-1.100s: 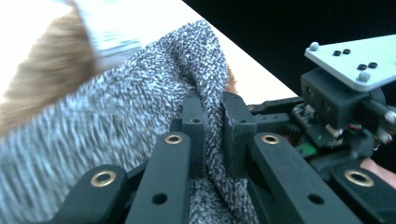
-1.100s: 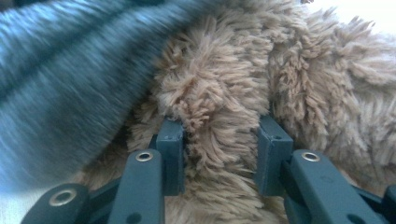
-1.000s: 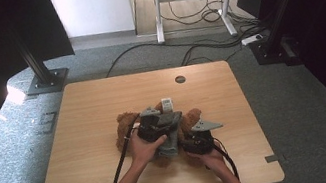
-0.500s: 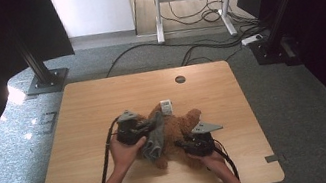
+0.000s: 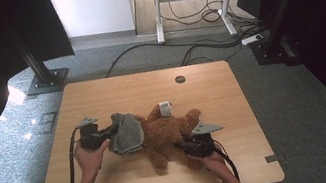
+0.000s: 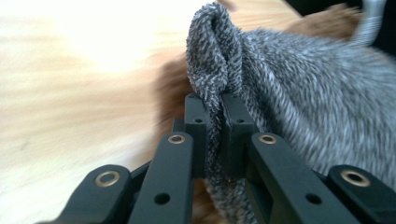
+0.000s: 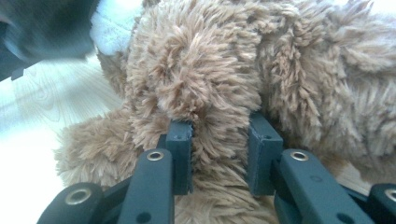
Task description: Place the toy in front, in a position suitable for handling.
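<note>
Grey carpet and trailing cables surround a pale wooden desk (image 5: 101,97) where a fluffy brown plush teddy bear (image 5: 168,131) lies near the middle. The left gripper (image 5: 113,129) is clamped on a fold of a small grey knitted garment (image 5: 126,132), bunched at the bear's left end. The right gripper (image 5: 180,145) pinches a tuft of the bear's fur at its near side, pinning it down. To peel the garment off cleanly, I'd say the left pull should run level and straight leftward while the right grip holds firm. The left gripper view shows the knit (image 6: 299,107) squeezed between the jaws; the high view shows a white label (image 5: 165,108) beyond the bear.
</note>
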`<state>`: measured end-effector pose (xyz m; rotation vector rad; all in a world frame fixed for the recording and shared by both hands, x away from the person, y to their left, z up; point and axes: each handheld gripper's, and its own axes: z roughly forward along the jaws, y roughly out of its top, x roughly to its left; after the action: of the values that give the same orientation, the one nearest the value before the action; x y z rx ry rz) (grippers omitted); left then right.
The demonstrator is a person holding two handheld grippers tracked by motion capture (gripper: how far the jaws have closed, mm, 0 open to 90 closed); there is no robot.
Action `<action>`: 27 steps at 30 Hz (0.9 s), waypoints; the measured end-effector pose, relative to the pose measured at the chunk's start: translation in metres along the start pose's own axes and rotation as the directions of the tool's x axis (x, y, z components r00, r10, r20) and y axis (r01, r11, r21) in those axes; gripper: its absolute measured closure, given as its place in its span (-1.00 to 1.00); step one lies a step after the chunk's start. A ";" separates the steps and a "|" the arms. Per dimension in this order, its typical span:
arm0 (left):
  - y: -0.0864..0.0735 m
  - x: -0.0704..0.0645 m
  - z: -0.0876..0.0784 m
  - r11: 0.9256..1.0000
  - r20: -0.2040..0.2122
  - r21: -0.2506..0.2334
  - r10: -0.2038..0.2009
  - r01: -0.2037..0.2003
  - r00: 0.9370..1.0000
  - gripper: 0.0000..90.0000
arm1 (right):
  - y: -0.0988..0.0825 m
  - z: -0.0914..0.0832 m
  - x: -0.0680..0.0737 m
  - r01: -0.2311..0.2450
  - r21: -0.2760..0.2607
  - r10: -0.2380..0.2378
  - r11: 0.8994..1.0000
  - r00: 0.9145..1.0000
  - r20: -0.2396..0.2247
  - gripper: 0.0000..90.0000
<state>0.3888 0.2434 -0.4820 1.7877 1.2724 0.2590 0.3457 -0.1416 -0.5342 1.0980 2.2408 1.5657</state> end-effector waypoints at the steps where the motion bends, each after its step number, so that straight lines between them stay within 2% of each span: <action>1: -0.003 0.005 0.000 1.000 -0.016 0.008 -0.008 0.008 1.000 0.84 | 0.000 0.000 0.000 -0.001 0.000 0.001 1.000 1.000 -0.001 0.50; 4: -0.011 0.017 0.001 0.999 -0.038 0.030 -0.031 0.032 0.999 0.84 | 0.000 0.000 -0.001 -0.005 0.001 0.005 1.000 1.000 -0.002 0.50; 8: -0.014 0.022 -0.001 0.998 -0.026 0.018 -0.062 0.063 0.998 0.83 | 0.000 0.000 -0.001 -0.007 -0.001 0.007 1.000 1.000 -0.004 0.49; 12: -0.008 0.022 -0.008 0.997 -0.032 -0.020 -0.072 0.071 0.997 0.83 | -0.001 -0.001 -0.001 -0.011 -0.003 0.011 1.000 1.000 -0.004 0.49; 16: 0.001 0.023 -0.022 0.993 -0.046 -0.088 -0.089 0.085 0.995 0.83 | -0.001 -0.001 -0.001 -0.011 -0.004 0.011 1.000 1.000 -0.006 0.49; 19: 0.008 0.014 -0.028 0.991 -0.012 -0.115 -0.068 0.066 0.998 0.83 | -0.001 0.000 -0.003 -0.014 -0.006 0.014 1.000 1.000 -0.012 0.49; 22: 0.014 -0.005 -0.028 0.990 0.053 -0.131 -0.038 0.045 0.998 0.83 | -0.001 0.000 -0.003 -0.022 -0.010 0.022 1.000 1.000 -0.015 0.49; 24: 0.018 -0.019 -0.024 0.992 0.091 -0.126 -0.010 0.022 0.996 0.83 | -0.001 0.000 -0.003 -0.024 -0.011 0.024 1.000 1.000 -0.015 0.49; 27: 0.024 -0.041 -0.012 0.994 0.147 -0.109 0.026 -0.010 0.989 0.83 | -0.002 0.000 -0.003 -0.029 -0.013 0.029 0.999 0.999 -0.016 0.49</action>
<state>0.3780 0.2139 -0.4443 1.6937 1.1174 0.1977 0.3469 -0.1445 -0.5366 1.1234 2.2313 1.6035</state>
